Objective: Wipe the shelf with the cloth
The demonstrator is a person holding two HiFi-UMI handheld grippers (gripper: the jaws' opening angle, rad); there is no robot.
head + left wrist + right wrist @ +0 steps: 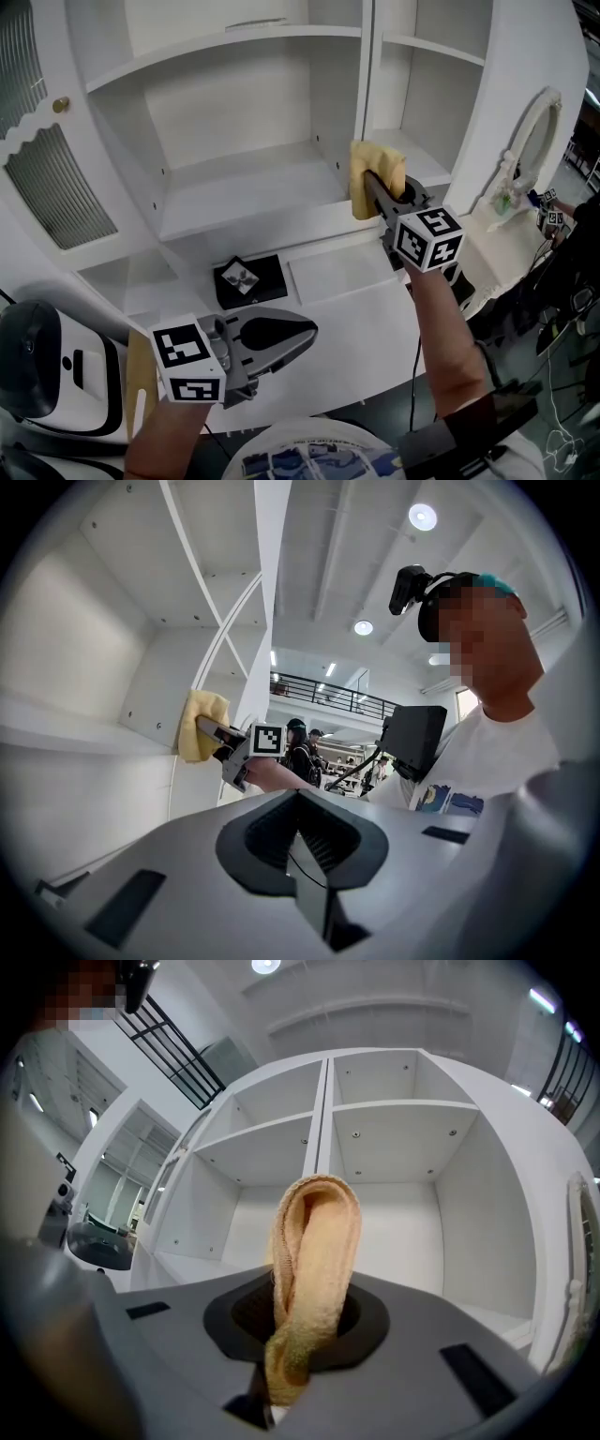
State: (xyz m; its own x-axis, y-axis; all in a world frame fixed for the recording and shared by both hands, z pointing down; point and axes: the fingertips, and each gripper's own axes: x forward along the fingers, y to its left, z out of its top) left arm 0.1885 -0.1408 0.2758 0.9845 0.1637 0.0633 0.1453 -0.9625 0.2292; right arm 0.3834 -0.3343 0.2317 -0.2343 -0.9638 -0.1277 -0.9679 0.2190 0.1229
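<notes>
white shelf unit [234, 94] fills the top of the head view: two open bays split by an upright divider [367, 75], one board high up in each bay. the right gripper view looks straight into both bays [394, 1176]

white counter [347, 319] runs along below the bays

door [47, 169] with ribbed glass hangs open at far left

oval mirror frame [530, 141] stands at the right end of the counter

white and black device [47, 370] sits at lower left, off the counter

right gripper [368, 183] is reached up to the foot of the divider with its marker cube facing the head camera. its claw is pinched on the cloth [375, 173]: in its own view the gripper [305, 1335] has the yellow cloth [314, 1269] coming up out of the jaws as a folded, upright loop

from the left gripper view the cloth [199, 726] sits on the front edge of the divider at lower-board level, with the right gripper [214, 729] behind it. it looks to be touching the edge, though I can't confirm firm contact

left gripper [300, 330] is low over the counter's left part, well apart from the shelf and the cloth. its jaws are pressed together with nothing between them, confirmed in its own view [298, 799]

black pad [248, 278] with a printed square marker lies flat on the counter, just beyond the left gripper's tip

brass knob [61, 104] is on the door's upper edge
</notes>
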